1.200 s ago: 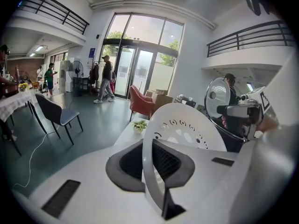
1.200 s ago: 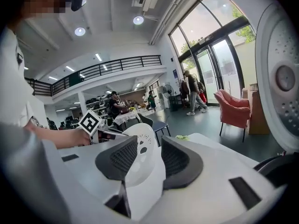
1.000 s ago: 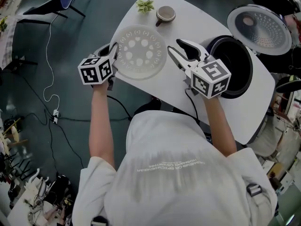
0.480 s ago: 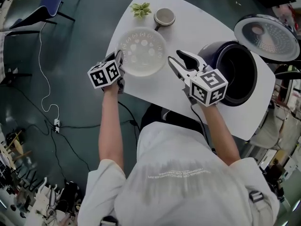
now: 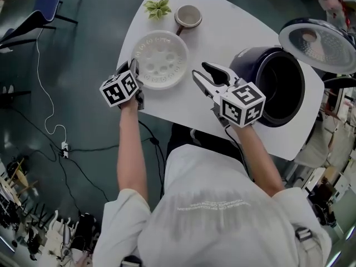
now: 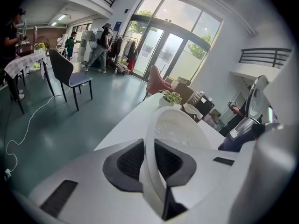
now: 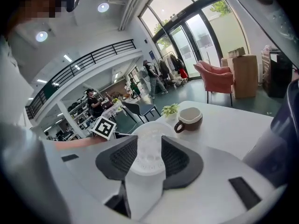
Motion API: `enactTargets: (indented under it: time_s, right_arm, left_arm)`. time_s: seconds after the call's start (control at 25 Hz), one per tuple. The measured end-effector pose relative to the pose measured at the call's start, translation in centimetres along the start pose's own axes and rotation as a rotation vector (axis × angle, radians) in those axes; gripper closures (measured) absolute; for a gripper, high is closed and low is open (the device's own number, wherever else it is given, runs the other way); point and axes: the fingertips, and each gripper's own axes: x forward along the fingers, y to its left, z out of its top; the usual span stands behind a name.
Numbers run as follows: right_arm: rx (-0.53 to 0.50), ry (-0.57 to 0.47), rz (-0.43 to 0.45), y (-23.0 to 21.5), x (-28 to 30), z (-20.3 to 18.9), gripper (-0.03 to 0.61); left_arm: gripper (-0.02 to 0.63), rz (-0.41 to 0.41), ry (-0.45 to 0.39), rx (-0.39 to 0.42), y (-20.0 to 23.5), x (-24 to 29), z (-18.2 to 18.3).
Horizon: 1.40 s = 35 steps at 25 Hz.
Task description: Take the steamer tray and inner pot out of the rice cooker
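Head view: mounted above the person's head, facing steeply down. It takes in both arms, the left claw [image 5: 132,67], the right claw [image 5: 199,71] and the whole white bench [image 5: 239,26] from well above.
Left gripper view: rides on the left claw, low at the bench edge, looking along its opening jaws. The steamer tray [image 6: 177,129] rim sits between them, very near the lens.
Right gripper view: rides on the right claw, looking along its spread jaws across the bench.
Shared: steamer tray, mug [image 7: 189,119] and plant [image 7: 169,109] appear in all three views. The right gripper view also catches the left claw's marker cube [image 7: 103,127].

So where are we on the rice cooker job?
Done: steamer tray sits on the table. In hand: left gripper jaws are opening, tray rim between them. Left: inner pot, which looks to be inside the open rice cooker; right gripper is open and empty.
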Motion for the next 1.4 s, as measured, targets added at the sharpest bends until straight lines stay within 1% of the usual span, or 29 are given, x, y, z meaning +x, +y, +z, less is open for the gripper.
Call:
enactTargets:
  time_s: [0.16, 0.24, 0.32, 0.4, 0.56, 0.68, 0.8, 0.88, 1.0, 1.16, 1.28, 1.4]
  right_arm:
    - [-0.015, 0.006, -0.011, -0.2, 0.7, 0.2, 0.403]
    - [-0.024, 0.003, -0.012, 0.2, 0.5, 0.3, 0.403]
    - [-0.028, -0.003, -0.010, 0.6, -0.1, 0.2, 0.404]
    - [-0.030, -0.003, -0.008, 1.0, 0.3, 0.6, 0.403]
    - [-0.053, -0.011, 0.002, 2.2, 2.3, 1.8, 0.403]
    - [-0.085, -0.044, 0.010, 3.2, 1.6, 2.9, 0.403]
    - [-0.112, -0.100, 0.003, 3.4, -0.7, 4.1, 0.403]
    - [-0.127, -0.143, -0.014, 3.5, -2.6, 5.0, 0.403]
    - [-0.145, -0.202, -0.048, 4.0, -5.0, 6.1, 0.403]
    - [-0.180, -0.288, -0.122, 3.1, -9.2, 8.1, 0.403]
    - [-0.200, -0.358, -0.197, 1.8, -12.9, 9.7, 0.403]
    - [-0.196, -0.430, -0.280, 0.3, -17.1, 10.7, 0.404]
  left_arm:
    - [0.551, 0.017, 0.007, -0.009, 1.2, 0.9, -0.1]
    - [0.539, 0.031, 0.004, -0.004, 1.4, 0.5, -0.3]
    - [0.495, 0.033, -0.004, 0.009, 1.0, 0.0, -0.5]
    - [0.461, 0.029, -0.014, 0.017, 1.5, -0.2, 0.2]
    - [0.452, 0.041, -0.056, 0.047, 3.6, -0.7, 2.4]
    - [0.449, 0.036, -0.101, 0.084, 2.9, -2.1, 3.7]
    - [0.449, 0.021, -0.145, 0.147, 0.5, -3.6, 5.1]
    - [0.449, -0.004, -0.175, 0.184, -1.4, -4.7, 5.9]
    - [0.449, -0.063, -0.223, 0.234, -3.7, -6.7, 7.5]
    - [0.449, -0.158, -0.306, 0.320, -8.2, -9.0, 10.5]
    - [0.450, -0.245, -0.360, 0.386, -12.7, -10.0, 12.7]
    - [0.450, -0.361, -0.396, 0.450, -18.2, -10.7, 14.1]
